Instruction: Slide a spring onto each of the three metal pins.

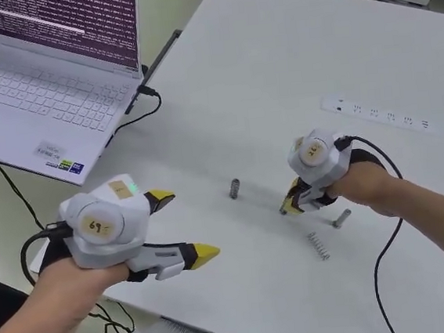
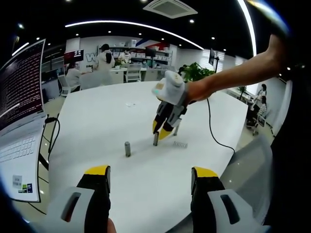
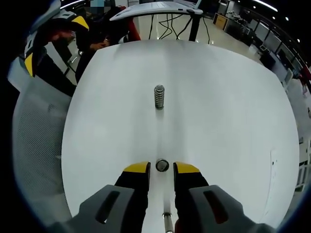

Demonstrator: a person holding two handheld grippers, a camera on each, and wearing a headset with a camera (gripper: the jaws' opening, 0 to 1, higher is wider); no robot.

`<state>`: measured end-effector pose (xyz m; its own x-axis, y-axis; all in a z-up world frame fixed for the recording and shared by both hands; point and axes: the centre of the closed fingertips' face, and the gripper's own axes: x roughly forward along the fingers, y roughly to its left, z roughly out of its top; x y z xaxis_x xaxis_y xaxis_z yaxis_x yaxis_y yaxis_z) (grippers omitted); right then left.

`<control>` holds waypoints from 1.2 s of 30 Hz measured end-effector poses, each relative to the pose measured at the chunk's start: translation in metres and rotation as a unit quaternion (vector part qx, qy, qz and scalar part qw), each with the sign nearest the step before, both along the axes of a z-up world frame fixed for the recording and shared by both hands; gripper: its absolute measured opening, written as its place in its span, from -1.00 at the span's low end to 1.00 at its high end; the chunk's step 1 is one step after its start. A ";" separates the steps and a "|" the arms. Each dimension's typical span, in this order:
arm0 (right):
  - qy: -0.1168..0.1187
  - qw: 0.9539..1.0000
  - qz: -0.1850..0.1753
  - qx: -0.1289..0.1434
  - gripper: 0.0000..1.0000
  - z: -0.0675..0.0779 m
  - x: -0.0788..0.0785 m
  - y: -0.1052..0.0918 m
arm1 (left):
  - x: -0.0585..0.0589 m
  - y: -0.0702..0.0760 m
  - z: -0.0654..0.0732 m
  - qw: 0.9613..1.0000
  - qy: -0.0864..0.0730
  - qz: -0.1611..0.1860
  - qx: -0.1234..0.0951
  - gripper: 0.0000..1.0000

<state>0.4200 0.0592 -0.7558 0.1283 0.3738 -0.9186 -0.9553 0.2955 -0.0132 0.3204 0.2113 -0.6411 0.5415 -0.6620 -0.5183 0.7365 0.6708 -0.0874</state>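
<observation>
Near the white table's (image 1: 275, 67) front edge, a pin with a spring on it (image 1: 234, 188) stands upright; the right gripper view shows it as a coiled spring (image 3: 159, 97) straight ahead. My right gripper (image 1: 292, 204) points down at a second pin, its jaws shut on a spring (image 3: 162, 165) whose round end sits between the yellow tips. A bare pin (image 1: 341, 219) stands to its right, with a loose spring (image 1: 318, 245) lying flat beside it. My left gripper (image 1: 182, 223) hovers open and holding nothing at the table's near left edge, jaws wide apart (image 2: 151, 172).
An open laptop (image 1: 47, 65) sits on a lower desk at the left, its black cable (image 1: 141, 103) running along the table edge. A white power strip (image 1: 378, 112) lies at the back right. A grey mesh chair (image 3: 39, 136) stands by the table's edge.
</observation>
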 end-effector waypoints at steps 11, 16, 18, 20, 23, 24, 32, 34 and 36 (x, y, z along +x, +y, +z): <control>-0.012 0.999 -0.029 0.018 -0.52 0.018 -0.006 -0.012 | 0.002 -0.006 0.004 1.000 -0.003 0.002 -0.009 0.27; -0.014 0.998 -0.050 0.039 -0.47 0.026 -0.011 -0.018 | 0.002 -0.008 0.005 1.000 -0.005 0.001 -0.011 0.27; -0.016 0.997 -0.056 0.044 -0.46 0.029 -0.014 -0.021 | 0.001 -0.009 0.005 1.000 -0.005 0.000 -0.012 0.27; -0.019 0.997 -0.064 0.049 -0.45 0.031 -0.017 -0.024 | 0.001 -0.011 0.006 1.000 -0.006 -0.001 -0.012 0.27; -0.022 0.995 -0.080 0.064 -0.43 0.036 -0.019 -0.027 | 0.001 -0.012 0.007 1.000 -0.007 -0.002 -0.013 0.27; -0.022 0.994 -0.086 0.068 -0.43 0.037 -0.019 -0.028 | 0.001 -0.012 0.007 1.000 -0.007 -0.002 -0.013 0.27; -0.036 0.987 -0.129 0.093 -0.35 0.045 -0.024 -0.046 | 0.001 -0.015 0.008 1.000 -0.009 -0.007 -0.013 0.28; -0.039 0.985 -0.138 0.101 -0.31 0.048 -0.028 -0.051 | 0.001 -0.017 0.008 1.000 -0.009 -0.008 -0.014 0.28; -0.042 0.982 -0.148 0.111 -0.30 0.051 -0.030 -0.055 | 0.002 -0.017 0.009 1.000 -0.009 -0.010 -0.013 0.28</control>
